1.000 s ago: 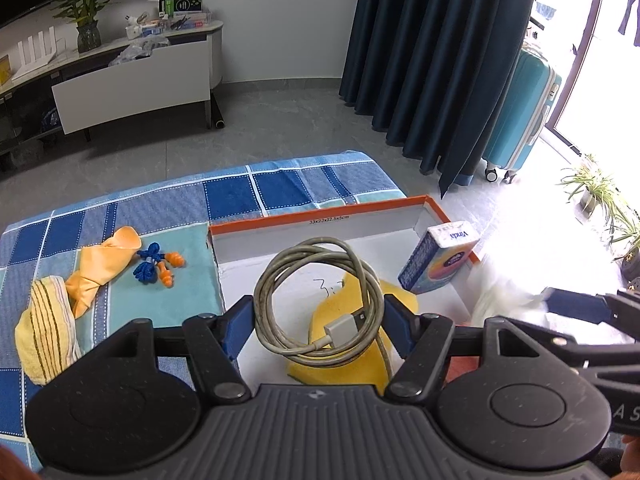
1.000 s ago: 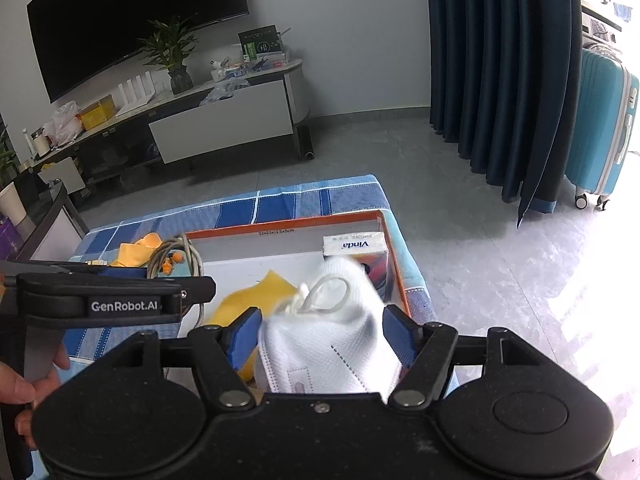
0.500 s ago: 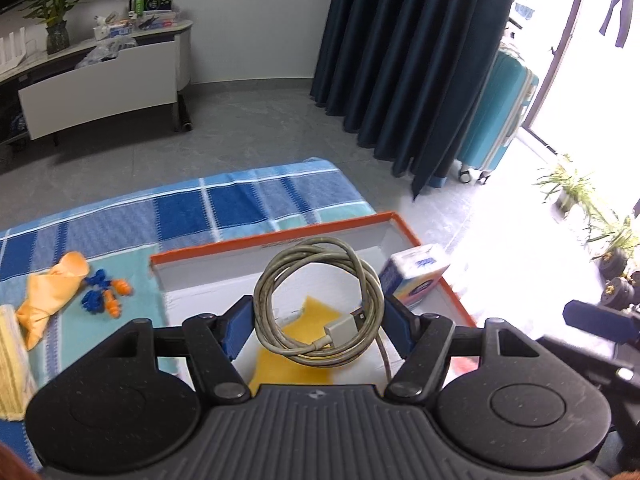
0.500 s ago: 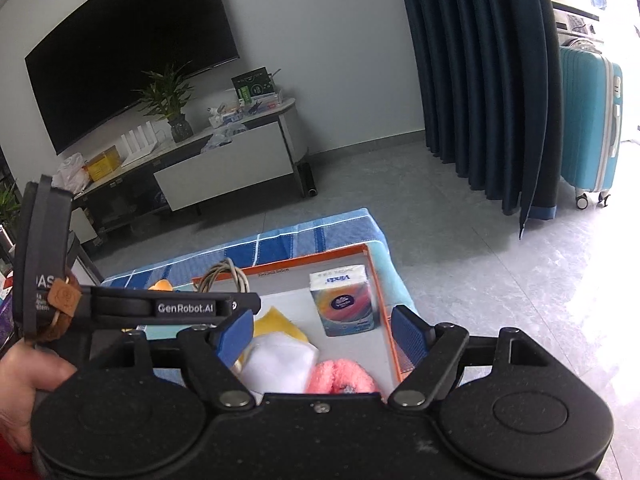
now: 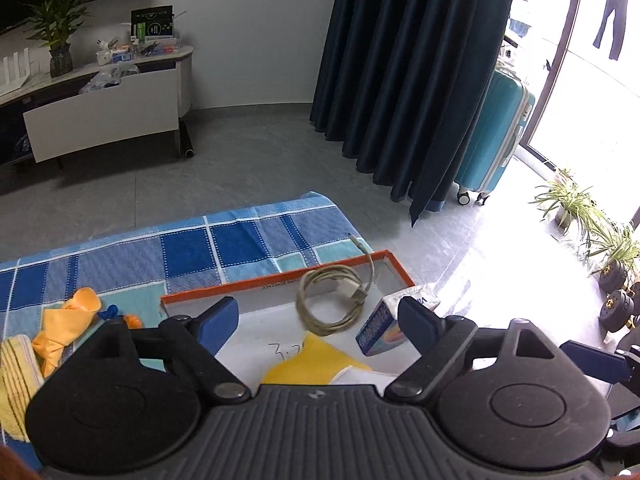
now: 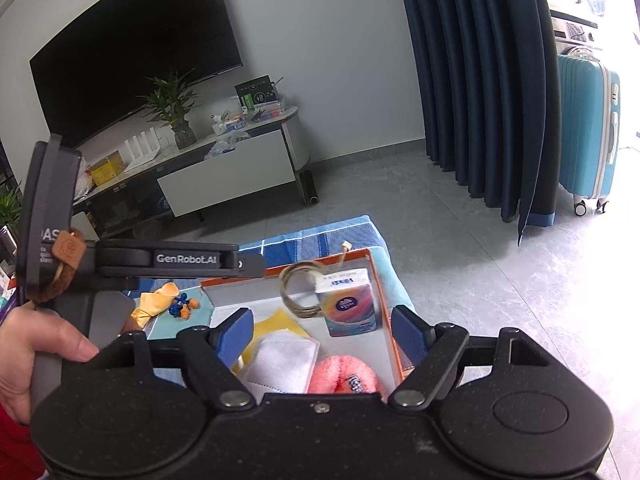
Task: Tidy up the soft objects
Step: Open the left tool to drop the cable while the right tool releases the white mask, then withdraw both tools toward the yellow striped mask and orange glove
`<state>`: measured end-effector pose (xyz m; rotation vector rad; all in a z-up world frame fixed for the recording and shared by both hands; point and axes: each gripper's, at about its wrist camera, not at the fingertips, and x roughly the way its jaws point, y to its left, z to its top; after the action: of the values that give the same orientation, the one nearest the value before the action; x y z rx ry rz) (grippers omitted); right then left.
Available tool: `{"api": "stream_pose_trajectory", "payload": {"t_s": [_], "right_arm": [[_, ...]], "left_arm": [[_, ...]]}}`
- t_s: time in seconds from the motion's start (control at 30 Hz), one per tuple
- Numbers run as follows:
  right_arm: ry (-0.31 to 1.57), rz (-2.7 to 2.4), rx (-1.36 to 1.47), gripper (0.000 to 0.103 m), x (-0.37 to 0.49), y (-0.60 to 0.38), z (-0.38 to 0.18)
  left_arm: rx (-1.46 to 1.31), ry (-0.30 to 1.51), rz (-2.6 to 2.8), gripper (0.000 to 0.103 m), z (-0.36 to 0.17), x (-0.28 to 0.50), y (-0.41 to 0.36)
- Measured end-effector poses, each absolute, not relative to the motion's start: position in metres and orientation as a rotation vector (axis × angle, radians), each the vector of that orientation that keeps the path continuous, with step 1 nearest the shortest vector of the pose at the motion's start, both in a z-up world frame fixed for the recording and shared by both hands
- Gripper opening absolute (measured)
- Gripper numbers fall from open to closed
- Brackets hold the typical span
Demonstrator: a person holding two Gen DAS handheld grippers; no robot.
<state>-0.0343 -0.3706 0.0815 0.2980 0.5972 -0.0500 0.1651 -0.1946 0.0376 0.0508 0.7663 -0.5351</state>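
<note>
Two grippers, both spread apart, gripping nothing: left gripper (image 5: 318, 322), right gripper (image 6: 323, 330). Left to right on blue checked cloth (image 5: 188, 248): yellow striped cloth (image 5: 14, 376), orange rag (image 5: 66, 324), blue-orange earplugs (image 5: 120, 316), orange-rimmed box (image 5: 396, 270) holding yellow cloth (image 5: 316, 364), coiled cable (image 5: 332, 300), tissue pack (image 6: 348, 306), white mask (image 6: 284, 362), pink fluffy item (image 6: 344, 374). Grey tile floor; TV (image 6: 132, 68), dark curtains (image 5: 404, 72), teal suitcase (image 6: 588, 128).
</note>
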Motion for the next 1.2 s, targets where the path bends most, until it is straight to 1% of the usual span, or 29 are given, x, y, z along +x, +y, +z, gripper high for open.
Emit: {"api": "stream_pose_trajectory", "payload": {"t_s": [0.17, 0.47, 0.8, 1.0, 1.13, 1.2], "right_arm": [[0.606, -0.037, 0.282, 0.090, -0.037, -0.359, 0.084], [0.626, 0.020, 0.246, 0.090, -0.038, -0.326, 0.088], [0.682, 0.117, 0.207, 0.090, -0.025, -0.272, 0.078], [0.700, 0.158, 0.184, 0.090, -0.022, -0.251, 0.075], [0.708, 0.171, 0.174, 0.090, -0.019, -0.242, 0.073], [0.713, 0.173, 0.172, 0.090, -0.018, -0.241, 0.072]], "left_arm": [[0.056, 0.766, -0.466, 0.093, 0.040, 0.148, -0.171], [0.013, 0.770, -0.341, 0.094, 0.040, 0.113, -0.112], [-0.048, 0.785, -0.169, 0.095, 0.031, 0.094, -0.038], [-0.100, 0.819, -0.073, 0.095, 0.015, 0.095, 0.005], [-0.116, 0.830, -0.045, 0.096, 0.009, 0.107, 0.016], [-0.115, 0.826, -0.042, 0.098, 0.005, 0.115, 0.017]]}}
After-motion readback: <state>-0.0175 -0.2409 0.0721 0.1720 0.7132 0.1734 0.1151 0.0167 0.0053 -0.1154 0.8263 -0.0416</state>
